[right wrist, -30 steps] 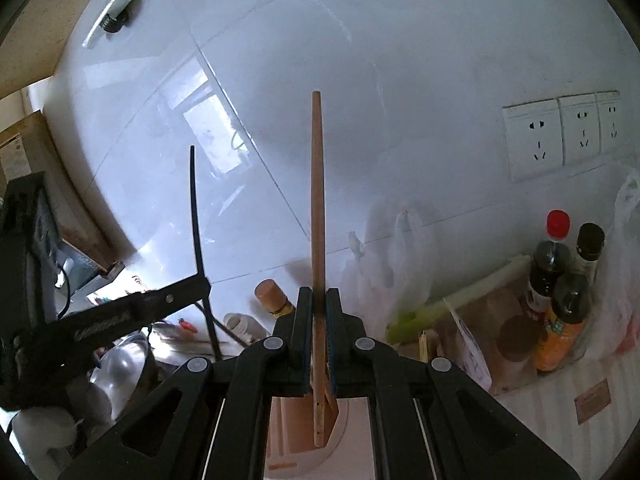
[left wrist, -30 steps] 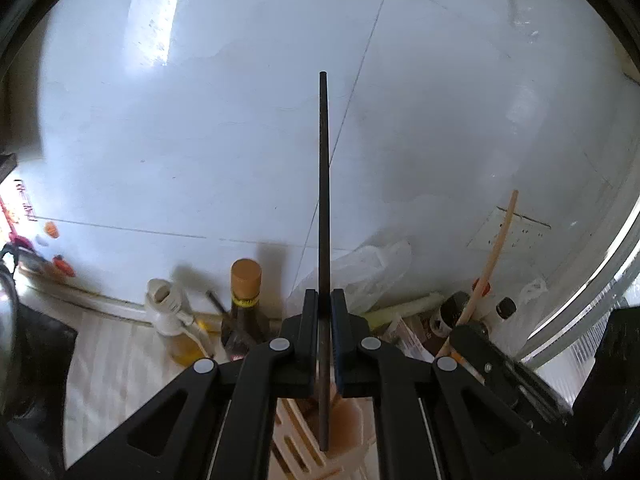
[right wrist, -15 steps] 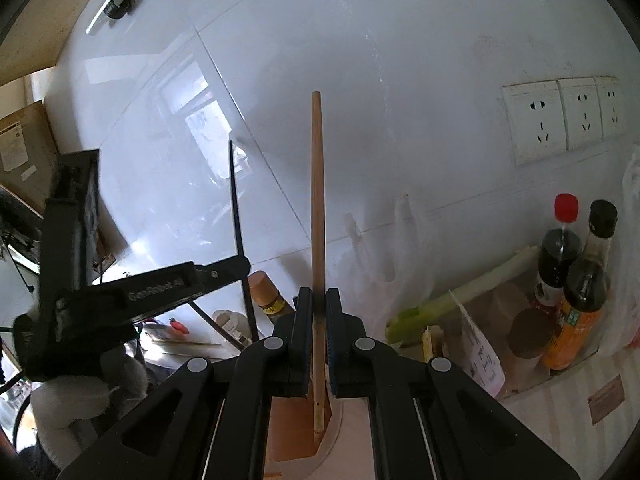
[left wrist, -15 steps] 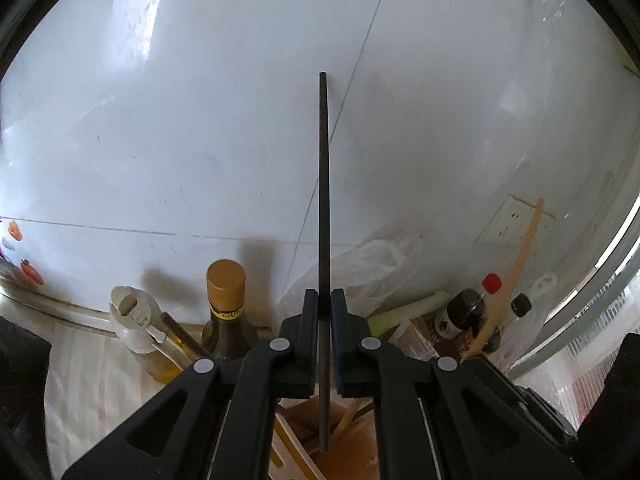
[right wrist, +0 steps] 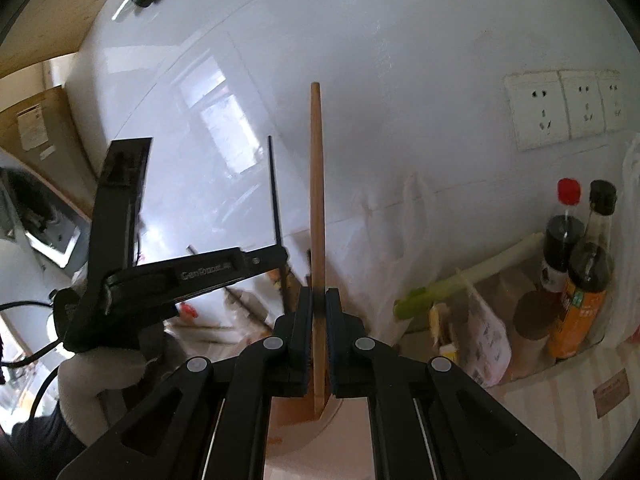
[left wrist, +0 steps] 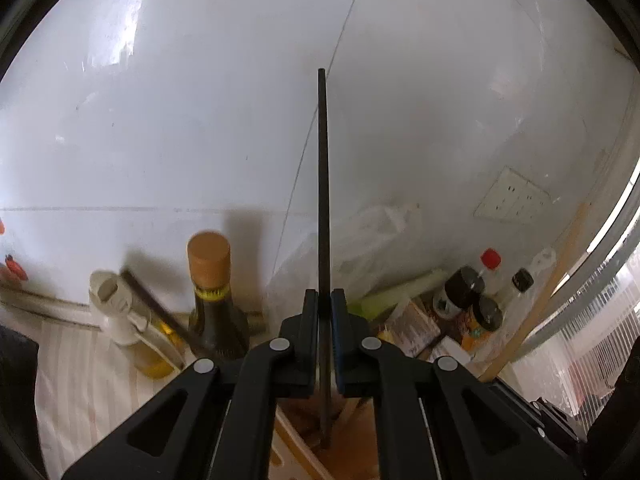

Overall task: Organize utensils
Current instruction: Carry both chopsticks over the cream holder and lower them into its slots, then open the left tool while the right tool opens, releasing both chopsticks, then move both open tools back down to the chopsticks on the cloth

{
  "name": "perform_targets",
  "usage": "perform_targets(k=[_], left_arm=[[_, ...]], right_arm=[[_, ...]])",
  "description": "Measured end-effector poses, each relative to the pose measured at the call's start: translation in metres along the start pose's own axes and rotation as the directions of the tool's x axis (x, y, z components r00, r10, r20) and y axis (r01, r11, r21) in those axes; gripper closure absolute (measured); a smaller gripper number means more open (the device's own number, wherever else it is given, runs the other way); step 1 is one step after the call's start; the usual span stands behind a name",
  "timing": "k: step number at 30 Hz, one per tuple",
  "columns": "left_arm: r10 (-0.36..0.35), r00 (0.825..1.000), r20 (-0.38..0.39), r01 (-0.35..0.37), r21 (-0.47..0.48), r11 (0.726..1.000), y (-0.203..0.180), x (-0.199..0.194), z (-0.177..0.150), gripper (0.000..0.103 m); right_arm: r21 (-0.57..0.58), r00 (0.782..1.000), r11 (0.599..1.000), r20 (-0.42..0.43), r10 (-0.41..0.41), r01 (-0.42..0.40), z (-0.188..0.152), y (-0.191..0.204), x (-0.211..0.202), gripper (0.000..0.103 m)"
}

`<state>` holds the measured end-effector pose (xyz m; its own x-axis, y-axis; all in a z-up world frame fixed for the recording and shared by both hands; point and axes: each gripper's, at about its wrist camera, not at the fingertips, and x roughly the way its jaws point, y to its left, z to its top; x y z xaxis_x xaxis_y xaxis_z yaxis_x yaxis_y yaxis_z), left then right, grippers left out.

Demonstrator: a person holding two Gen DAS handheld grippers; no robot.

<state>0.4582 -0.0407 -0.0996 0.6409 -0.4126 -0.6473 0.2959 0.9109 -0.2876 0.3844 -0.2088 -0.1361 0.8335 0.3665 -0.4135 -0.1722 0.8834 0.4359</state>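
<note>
Each gripper clamps one chopstick upright over the holder.

Left gripper jaws pinch a black chopstick; right gripper jaws pinch a wooden chopstick. Both lower tips hang below the jaws, over the holder.

Ahead of you a white tiled wall fills most of the view. At its foot, on the striped desk, you have a brown bottle with a tan cap just beside an oil bottle. To your right lies a leek, with a clear bag behind it. Past that stand three dark sauce bottles, close together. Sockets sit on the wall above them.
</note>
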Motion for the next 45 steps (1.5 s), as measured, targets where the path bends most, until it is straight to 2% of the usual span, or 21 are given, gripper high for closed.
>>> perform_targets(k=[7,9,10,11,12,13,14,16,17,19,20,25,32,35,39,42,45], left_arm=[[0.008,0.999,-0.038,-0.010,-0.032,0.999,0.003,-0.010,-0.010,0.095],[0.038,0.999,-0.040,-0.040,-0.052,0.998,0.004,-0.019,-0.010,0.085],[0.053,0.998,-0.028,-0.055,-0.053,0.997,0.004,-0.026,-0.010,0.062],[0.063,0.998,-0.002,-0.063,-0.055,0.997,0.004,-0.036,-0.009,0.029],[0.065,0.998,0.023,-0.064,-0.062,0.996,0.004,-0.046,-0.008,0.015],[0.074,0.996,0.048,-0.070,-0.071,0.995,0.005,-0.056,-0.007,0.002],[0.084,0.993,0.076,-0.078,-0.082,0.994,0.006,-0.069,-0.005,0.001],[0.119,0.988,0.103,-0.110,-0.088,0.990,0.008,-0.089,-0.003,0.000],[0.138,0.984,0.115,-0.128,-0.089,0.988,0.008,-0.096,-0.003,0.000],[0.187,0.970,0.153,-0.176,-0.083,0.981,0.008,-0.118,-0.005,0.000],[0.222,0.959,0.174,-0.212,-0.073,0.974,0.007,-0.130,-0.008,0.000],[0.316,0.927,0.202,-0.307,-0.074,0.949,0.007,-0.166,-0.030,0.000],[0.333,0.932,0.140,-0.324,-0.088,0.942,0.005,-0.181,-0.065,0.000],[0.346,0.930,0.122,-0.340,-0.067,0.938,0.002,-0.186,-0.085,0.000],[0.364,0.930,0.051,-0.362,-0.036,0.931,0.000,-0.179,-0.116,0.000],[0.371,0.929,-0.017,-0.371,-0.017,0.928,0.002,-0.168,-0.138,0.000],[0.391,0.918,-0.074,-0.392,-0.003,0.920,0.006,-0.156,-0.161,0.000]], right_arm=[[-0.007,0.998,0.999,-0.045,0.036,-0.036,-0.012,0.002,-0.013,0.096],[-0.003,0.997,0.999,-0.056,0.046,-0.046,-0.011,0.002,-0.017,0.096],[0.000,0.997,0.999,-0.056,0.054,-0.054,-0.011,0.003,-0.022,0.094],[0.001,0.997,0.998,-0.053,0.058,-0.058,-0.011,0.004,-0.026,0.092],[0.001,0.997,0.998,-0.050,0.059,-0.059,-0.009,0.006,-0.029,0.084],[-0.003,0.997,0.998,-0.046,0.065,-0.065,-0.007,0.008,-0.034,0.071],[-0.002,0.997,0.998,-0.040,0.068,-0.068,-0.006,0.009,-0.039,0.064],[0.007,0.997,0.997,-0.028,0.076,-0.076,-0.001,0.012,-0.049,0.035],[0.010,0.997,0.997,-0.021,0.074,-0.074,0.002,0.013,-0.055,0.029],[0.008,0.999,0.999,-0.003,0.048,-0.048,0.007,0.018,-0.070,0.005],[0.000,1.000,1.000,0.004,0.013,-0.013,0.008,0.021,-0.077,0.001],[-0.029,0.990,0.989,0.019,-0.142,0.143,0.008,0.037,-0.107,0.000],[-0.027,0.984,0.983,0.003,-0.179,0.179,0.000,0.046,-0.141,0.000],[-0.029,0.981,0.981,-0.035,-0.192,0.191,-0.011,0.046,-0.147,0.000],[-0.019,0.973,0.979,-0.104,-0.206,0.205,-0.035,0.036,-0.145,0.000],[-0.001,0.960,0.974,-0.168,-0.223,0.227,-0.057,0.022,-0.140,0.000],[0.014,0.946,0.970,-0.227,-0.233,0.242,-0.074,0.010,-0.131,0.000]])
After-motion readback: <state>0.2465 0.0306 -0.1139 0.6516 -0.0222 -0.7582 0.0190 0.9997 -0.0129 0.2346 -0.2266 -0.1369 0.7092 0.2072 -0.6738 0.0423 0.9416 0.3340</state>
